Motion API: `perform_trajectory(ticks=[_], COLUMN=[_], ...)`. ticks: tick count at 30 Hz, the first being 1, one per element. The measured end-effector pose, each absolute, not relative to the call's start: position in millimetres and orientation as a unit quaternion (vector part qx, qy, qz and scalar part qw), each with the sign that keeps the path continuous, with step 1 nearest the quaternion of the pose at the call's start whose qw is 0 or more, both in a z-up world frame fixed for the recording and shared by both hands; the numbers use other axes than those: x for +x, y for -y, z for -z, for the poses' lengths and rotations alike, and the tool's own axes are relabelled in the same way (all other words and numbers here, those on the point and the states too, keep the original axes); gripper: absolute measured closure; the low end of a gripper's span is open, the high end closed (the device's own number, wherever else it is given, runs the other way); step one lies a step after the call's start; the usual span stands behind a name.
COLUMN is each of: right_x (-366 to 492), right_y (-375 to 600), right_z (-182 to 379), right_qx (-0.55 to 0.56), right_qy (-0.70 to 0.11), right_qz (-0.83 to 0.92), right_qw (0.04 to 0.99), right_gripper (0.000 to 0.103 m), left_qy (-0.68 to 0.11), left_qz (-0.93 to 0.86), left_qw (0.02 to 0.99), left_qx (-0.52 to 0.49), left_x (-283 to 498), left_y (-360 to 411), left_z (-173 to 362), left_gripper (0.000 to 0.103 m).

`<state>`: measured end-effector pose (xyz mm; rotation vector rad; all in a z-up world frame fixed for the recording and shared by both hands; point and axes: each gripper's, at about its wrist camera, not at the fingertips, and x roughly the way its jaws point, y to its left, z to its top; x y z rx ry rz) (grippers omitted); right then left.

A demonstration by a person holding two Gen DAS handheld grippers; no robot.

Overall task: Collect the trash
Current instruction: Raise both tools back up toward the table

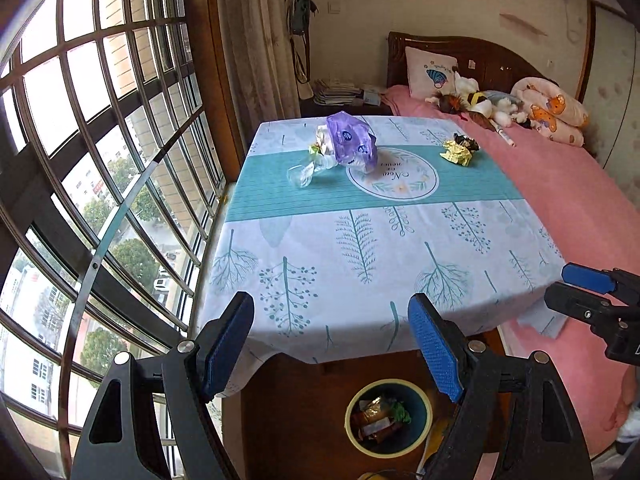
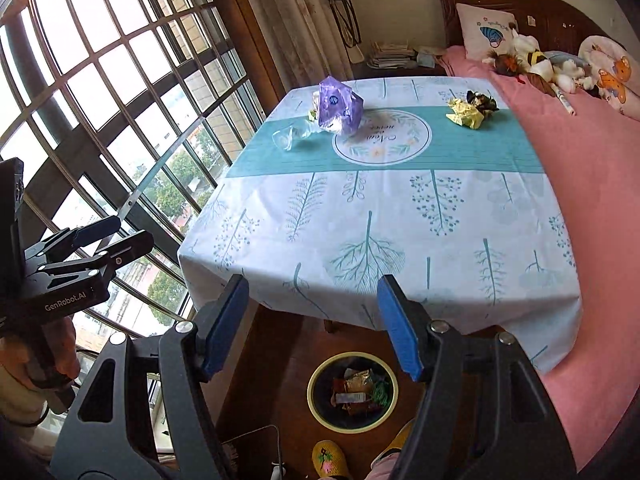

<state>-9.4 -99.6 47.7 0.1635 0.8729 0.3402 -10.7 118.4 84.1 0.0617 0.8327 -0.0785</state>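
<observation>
My grippers' matt black plastic arms carry ribbed blue pads (image 1: 434,354); a smooth printed cloth (image 2: 400,208) drapes the table, bearing a glossy purple plastic bag (image 1: 354,146), clear crinkled film (image 1: 302,176) and crumpled yellow paper (image 2: 466,114).

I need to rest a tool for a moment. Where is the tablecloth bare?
The near half, from the teal band to the front edge, is bare. Far side is crowded: purple bag and clear wrapper by the window, yellow wrapper by the bed.
</observation>
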Motion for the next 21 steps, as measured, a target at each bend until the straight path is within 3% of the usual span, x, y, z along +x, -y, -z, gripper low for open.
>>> perform_trajectory(ticks=[11,21], right_x=[86.4,284.2], right_y=[93.3,92.0], right_z=[-82.1,-18.4], right_qx=[0.015,0.044], right_qy=[-0.403,-0.464], right_qz=[-0.168,-0.221], right_qw=[0.899,0.856], right_gripper=[0.039,0.039], left_qy=[-0.371,-0.439], left_qz=[0.013,-0.027], left_qw=[0.924,0.890], left_qx=[0.091,0.116], left_x=[83.9,261.1], left_y=[-115.0,-104.1], left_z=[-119.5,-78.2], left_gripper=[0.019,0.019])
